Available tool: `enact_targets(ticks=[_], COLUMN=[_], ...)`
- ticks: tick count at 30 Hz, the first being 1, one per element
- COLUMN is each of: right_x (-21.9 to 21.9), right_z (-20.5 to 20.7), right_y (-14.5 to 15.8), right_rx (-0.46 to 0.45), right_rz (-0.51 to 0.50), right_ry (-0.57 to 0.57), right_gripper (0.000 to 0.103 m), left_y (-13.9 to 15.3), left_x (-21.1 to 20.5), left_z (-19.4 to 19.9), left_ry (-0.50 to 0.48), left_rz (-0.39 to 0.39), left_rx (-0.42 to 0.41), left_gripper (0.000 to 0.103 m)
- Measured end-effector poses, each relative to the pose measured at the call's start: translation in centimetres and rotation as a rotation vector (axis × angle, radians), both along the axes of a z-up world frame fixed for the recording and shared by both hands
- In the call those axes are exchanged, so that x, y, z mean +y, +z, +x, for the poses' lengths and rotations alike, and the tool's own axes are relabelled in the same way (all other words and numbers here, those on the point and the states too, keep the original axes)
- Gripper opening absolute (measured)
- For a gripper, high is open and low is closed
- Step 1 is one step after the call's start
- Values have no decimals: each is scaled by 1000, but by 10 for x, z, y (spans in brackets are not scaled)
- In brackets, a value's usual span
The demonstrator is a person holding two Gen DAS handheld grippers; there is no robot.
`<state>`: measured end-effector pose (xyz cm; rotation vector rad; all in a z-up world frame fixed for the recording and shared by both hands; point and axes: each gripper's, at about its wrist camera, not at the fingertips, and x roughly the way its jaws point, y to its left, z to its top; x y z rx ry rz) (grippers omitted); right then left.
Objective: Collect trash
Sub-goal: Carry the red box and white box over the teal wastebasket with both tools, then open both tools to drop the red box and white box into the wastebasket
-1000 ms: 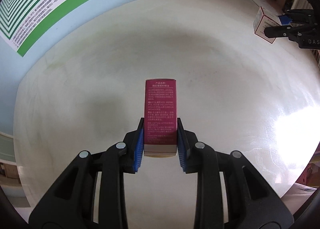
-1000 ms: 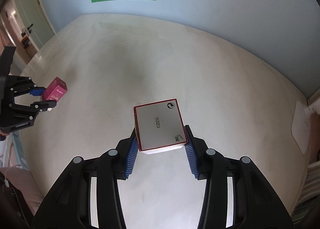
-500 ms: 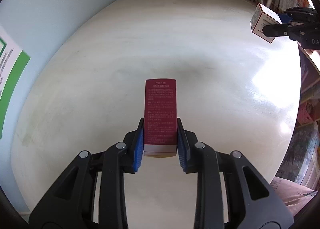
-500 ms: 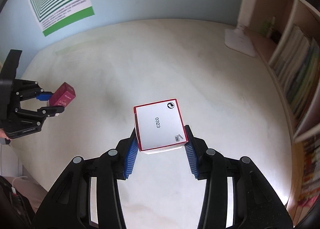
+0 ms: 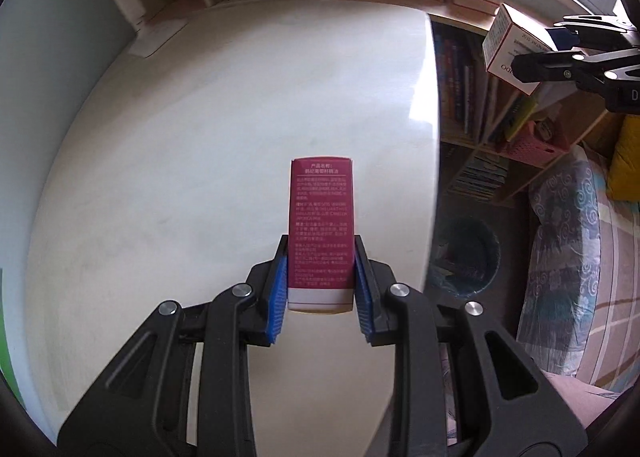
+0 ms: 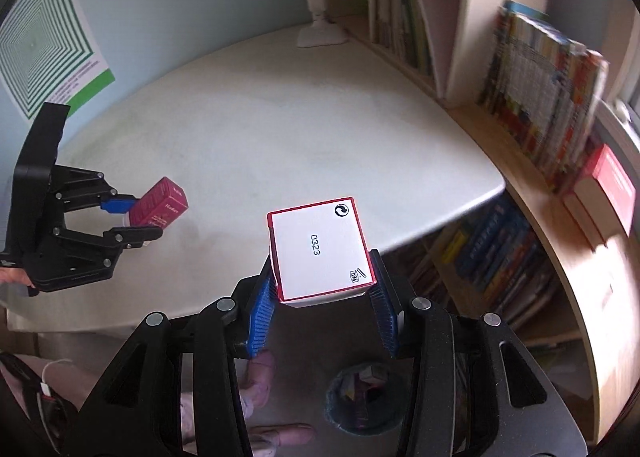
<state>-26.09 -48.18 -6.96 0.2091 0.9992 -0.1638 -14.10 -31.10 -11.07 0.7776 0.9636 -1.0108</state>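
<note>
Both views have swung since a second ago: the green-striped poster that filled the wall ahead then now sits at the edge, and bookshelves and floor have come into sight, with both boxes still held as before.

Largest first. We note the pale round surface (image 5: pixel 224 161), bare apart from a white lamp base (image 6: pixel 320 33) at its far rim. Bookshelves (image 6: pixel 532 105) packed with books run along the wall beside it, and a patterned bed cover (image 5: pixel 576 241) shows in the left view. The green-striped poster (image 6: pixel 44 45) hangs on the blue wall.

On the floor beside the surface's edge stands a dark round bin (image 6: pixel 366 397); we see it below the right tongs, with some scraps inside, too small to name.

Left tongs (image 5: pixel 321 285): closed on the crimson box (image 5: pixel 322 217), blue pads pressing its two long sides, the box pointing forward above the surface near its rim.

Right tongs (image 6: pixel 324 297): clamped on the white red-edged box (image 6: pixel 320 249), marked 0323, held out past the surface's edge, above the floor near the bin.
</note>
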Motion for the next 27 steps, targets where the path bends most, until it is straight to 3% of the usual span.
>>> enact_targets(ticks=[6,13,20,27], right_x=[-28,-49,-53,-60], right_z=[-104,-197,-241,-263], right_y=[-11,-69,-135,-186], right_rx=[10,65,108,102], right_rz=[32,149,266,364], right_ry=[-130,-278,-369,-459], right_gripper=[45,45,45,45], left_y=[-6,-38,-98,-155], left_x=[-40,-86,-121,-140], left_z=[-82,-171,-221,-241], left_ry=[-123,-262,-333,-383], left_rz=[4,69,171,246], left_rx=[50,102,156,200], left_gripper=[27,26,26,26])
